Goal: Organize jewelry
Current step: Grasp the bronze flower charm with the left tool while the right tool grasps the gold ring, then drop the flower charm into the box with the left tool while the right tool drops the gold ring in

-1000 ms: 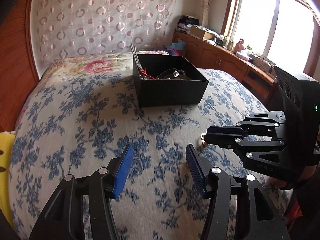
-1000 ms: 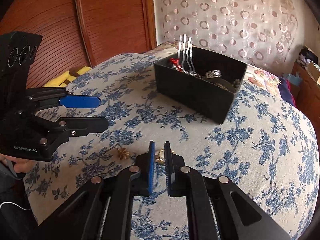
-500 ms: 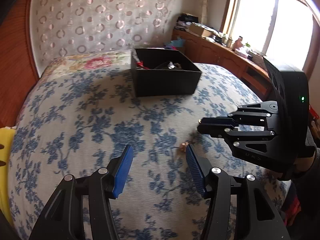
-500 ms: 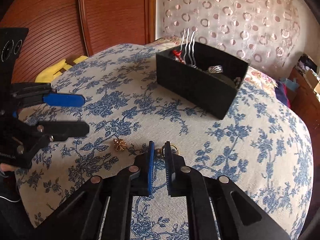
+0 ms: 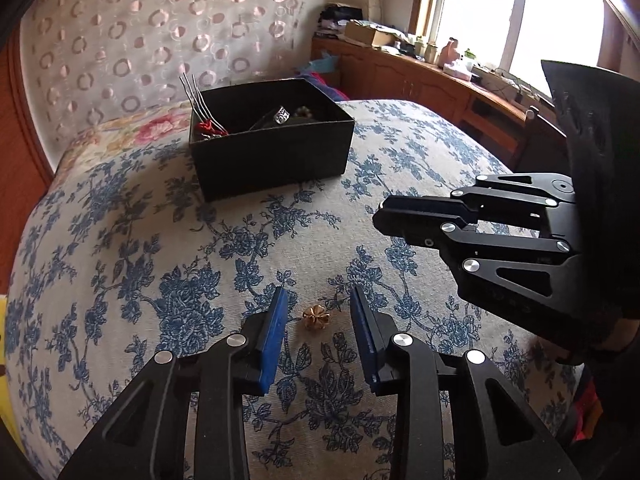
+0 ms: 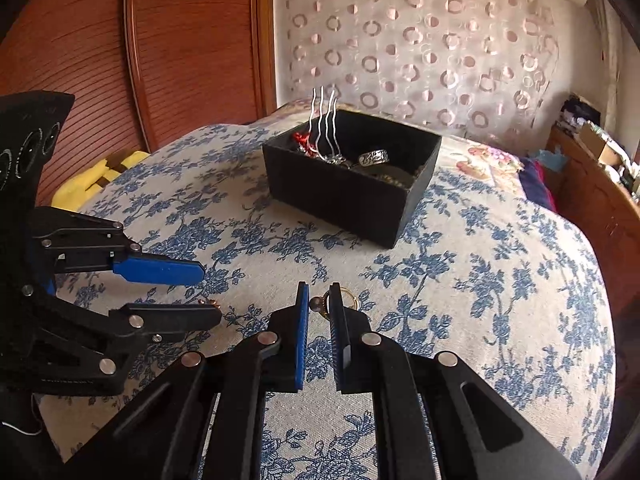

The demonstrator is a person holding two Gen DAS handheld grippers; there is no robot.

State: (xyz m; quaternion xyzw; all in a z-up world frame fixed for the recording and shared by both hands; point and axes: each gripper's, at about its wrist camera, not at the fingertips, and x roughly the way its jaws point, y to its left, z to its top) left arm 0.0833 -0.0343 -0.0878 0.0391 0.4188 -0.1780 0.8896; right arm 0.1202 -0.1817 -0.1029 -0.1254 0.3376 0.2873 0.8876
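Observation:
A small gold flower ornament [image 5: 315,317] lies on the blue-flowered bedspread [image 5: 140,280]. My left gripper [image 5: 319,312] straddles it and its jaws are closing, but the blue pads [image 5: 274,332] stand clear of it on both sides. My right gripper [image 6: 320,306] is nearly closed, pinching a small gold ring piece [image 6: 349,299] at its fingertips, low over the cover. In the left wrist view the right gripper [image 5: 382,218] comes in from the right. Farther back stands the open black box [image 5: 272,160] [image 6: 340,200] with a silver hair fork [image 6: 322,120], a ring and other pieces inside.
A wooden panel wall [image 6: 180,60] and a yellow object [image 6: 92,184] flank the bed's left side. A patterned curtain [image 5: 140,40] hangs behind the box. Wooden cabinets [image 5: 420,80] with clutter run under the window at the right.
My left gripper has moved in over the gold flower ornament, which now lies between its jaws, and the jaws have narrowed. The right gripper has stayed at the ring piece.

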